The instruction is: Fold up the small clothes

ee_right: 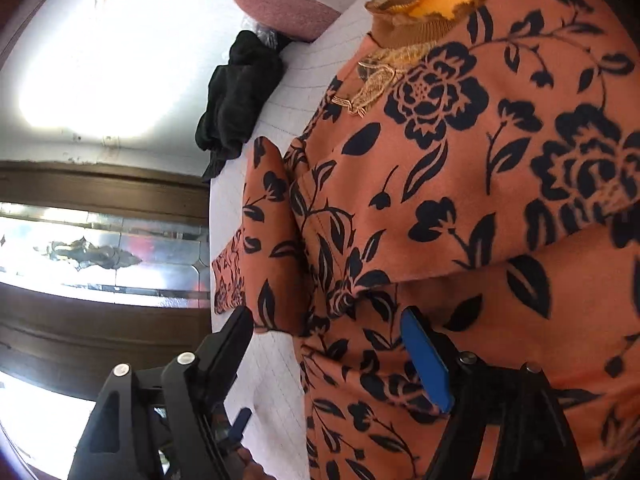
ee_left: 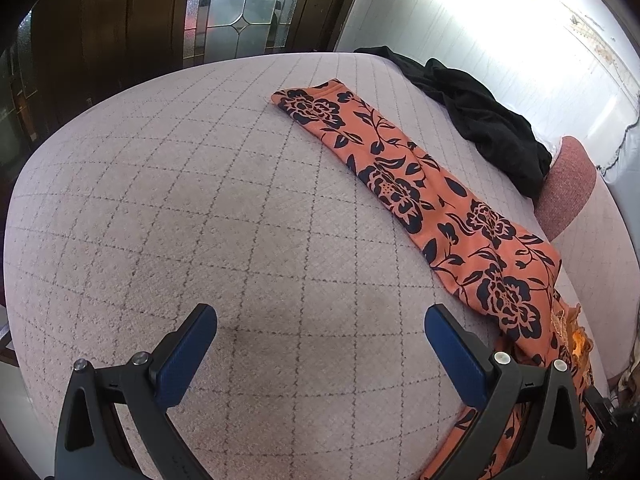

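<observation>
Now open bedspread (ee_left: 200, 200) beside floral garment (ee_left: 400, 184)

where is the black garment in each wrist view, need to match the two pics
Left wrist view: the black garment lies crumpled at the upper right, on the far edge of the quilted bed, beyond the orange floral top.
Right wrist view: the black garment sits upper left of centre, at the bed's edge, left of the orange floral top.
Shared landmark: the pink cushion right next to it in both.
</observation>
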Demonstrator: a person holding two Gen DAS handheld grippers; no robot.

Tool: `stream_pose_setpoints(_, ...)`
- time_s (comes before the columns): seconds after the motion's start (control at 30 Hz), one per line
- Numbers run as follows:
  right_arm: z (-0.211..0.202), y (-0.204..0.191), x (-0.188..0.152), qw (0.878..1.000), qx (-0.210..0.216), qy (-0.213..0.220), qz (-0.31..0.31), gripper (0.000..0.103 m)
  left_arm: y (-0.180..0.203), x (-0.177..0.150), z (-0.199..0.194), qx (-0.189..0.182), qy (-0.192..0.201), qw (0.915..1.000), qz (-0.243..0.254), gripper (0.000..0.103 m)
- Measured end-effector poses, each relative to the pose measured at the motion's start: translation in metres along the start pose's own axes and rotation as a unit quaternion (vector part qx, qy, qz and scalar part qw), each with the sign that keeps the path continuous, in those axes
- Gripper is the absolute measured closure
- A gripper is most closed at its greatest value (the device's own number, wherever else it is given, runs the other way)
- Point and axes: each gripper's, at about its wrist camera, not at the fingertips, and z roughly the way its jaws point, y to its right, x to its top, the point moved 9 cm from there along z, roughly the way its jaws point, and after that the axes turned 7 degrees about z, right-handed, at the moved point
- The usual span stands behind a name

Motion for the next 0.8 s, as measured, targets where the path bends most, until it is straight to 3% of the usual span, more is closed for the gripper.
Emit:
stream_pose_setpoints(0.07, -0.031, 0.001, 0.008, 1.0, 0.012, 0.016, -0.018, 0.024, -0.001, 0.003, -0.003, 0.006, 0.009, 0.9999, -0.001, 0.0)
stream_pose_setpoints(0.2, -0.115, 0.022, 0.058, 0.994, 0.011, 0.097, -0.049, 0.024, 0.009, 0.016, -0.031, 0.004, 0.067, 0.9974, 0.025, 0.0)
stream_pose_setpoints(0.27, -0.152, 0.042, 0.087, 0.992, 0.026, 0.119, -0.04, 0.024, 0.025, 0.02, -0.049, 0.001, 0.111, 0.9921, 0.058, 0.0)
stream_pose_setpoints(0.33, -0.18, 0.06, 0.121, 0.988, 0.033, 0.144, -0.031, 0.024, 0.05, 0.018, -0.059, -0.001, 0.13, 0.9848, 0.115, 0.0)
stream_pose_setpoints(0.4, -0.195, 0.089, 0.151, 0.987, 0.08, 0.137, 0.014, 0.023, 0.084, 0.009, -0.064, -0.032, 0.129, 0.9765, 0.17, 0.0)
stream_pose_setpoints(0.43, -0.197, 0.111, 0.161, 0.986, 0.082, 0.138, 0.034, 0.023, 0.101, 0.004, -0.065, -0.046, 0.124, 0.9723, 0.193, 0.0)
stream_pose_setpoints(0.47, -0.199, 0.14, 0.171, 0.986, 0.043, 0.153, 0.059, 0.024, 0.12, -0.002, -0.067, -0.061, 0.118, 0.9673, 0.216, 0.0)
stream_pose_setpoints(0.5, -0.201, 0.164, 0.174, 0.983, 0.01, 0.162, 0.084, 0.032, 0.141, -0.009, -0.068, -0.08, 0.113, 0.9612, 0.239, 0.0)
stream_pose_setpoints(0.53, -0.203, 0.173, 0.176, 0.982, 0.032, 0.159, 0.097, 0.033, 0.163, -0.015, -0.069, -0.094, 0.11, 0.9541, 0.262, 0.0)
stream_pose_setpoints(0.63, -0.218, 0.147, 0.175, 0.982, 0.101, 0.145, 0.066, 0.029, 0.227, -0.034, -0.068, -0.12, 0.108, 0.9321, 0.324, 0.0)
stream_pose_setpoints(0.7, -0.232, 0.13, 0.183, 0.98, 0.114, 0.156, 0.035, 0.029, 0.264, -0.047, -0.06, -0.138, 0.102, 0.9181, 0.357, 0.0)
stream_pose_setpoints(0.8, -0.244, 0.124, 0.211, 0.973, 0.15, 0.168, 0.043, 0.029, 0.3, -0.066, -0.04, -0.15, 0.077, 0.9084, 0.383, 0.0)
